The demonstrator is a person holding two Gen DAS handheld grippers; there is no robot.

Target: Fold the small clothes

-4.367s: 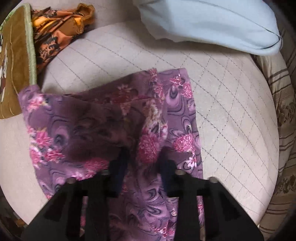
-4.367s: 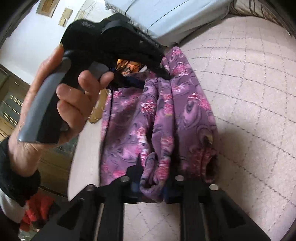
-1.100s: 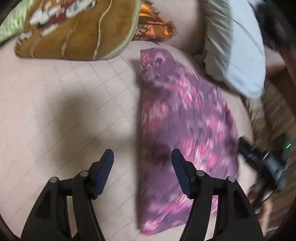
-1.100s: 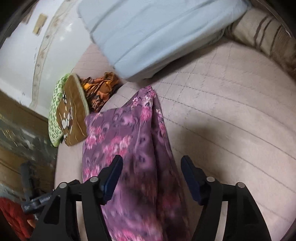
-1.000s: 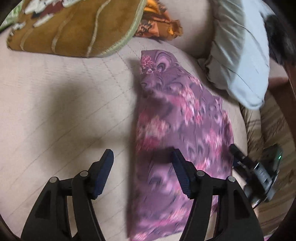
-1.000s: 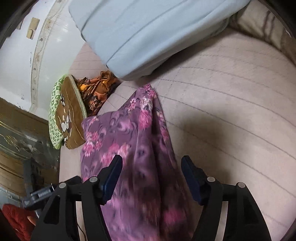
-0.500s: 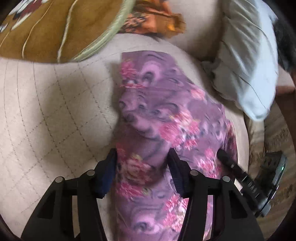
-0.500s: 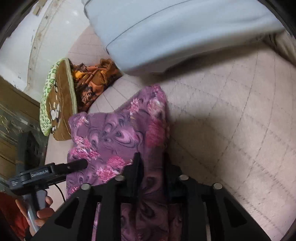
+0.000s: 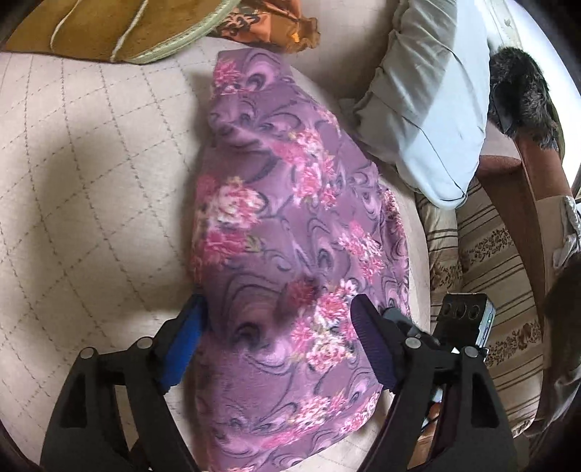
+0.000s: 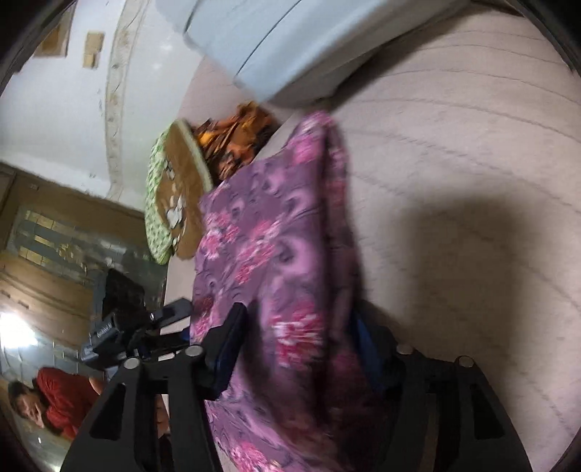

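A purple floral garment [image 9: 290,232] lies folded into a long narrow strip on a quilted beige cushion [image 9: 90,174], its far tip near an orange patterned cloth [image 9: 268,21] and a brown embroidered cushion [image 9: 109,25], with a pale blue pillow [image 9: 428,98] just beside it. The left gripper [image 9: 276,341] straddles the near end, its jaws having just opened and now spread, the fabric between them but not pinched. The right gripper [image 10: 301,345] likewise stands spread over the other near corner after its jaws have just been opening; motion blur hides whether its pads touch the cloth. The step in hand appears to be releasing and regrasping for the next fold. Done well, both grippers would likely take the near corners evenly, catching all layers, and carry them together toward the far tip, keeping edges aligned.
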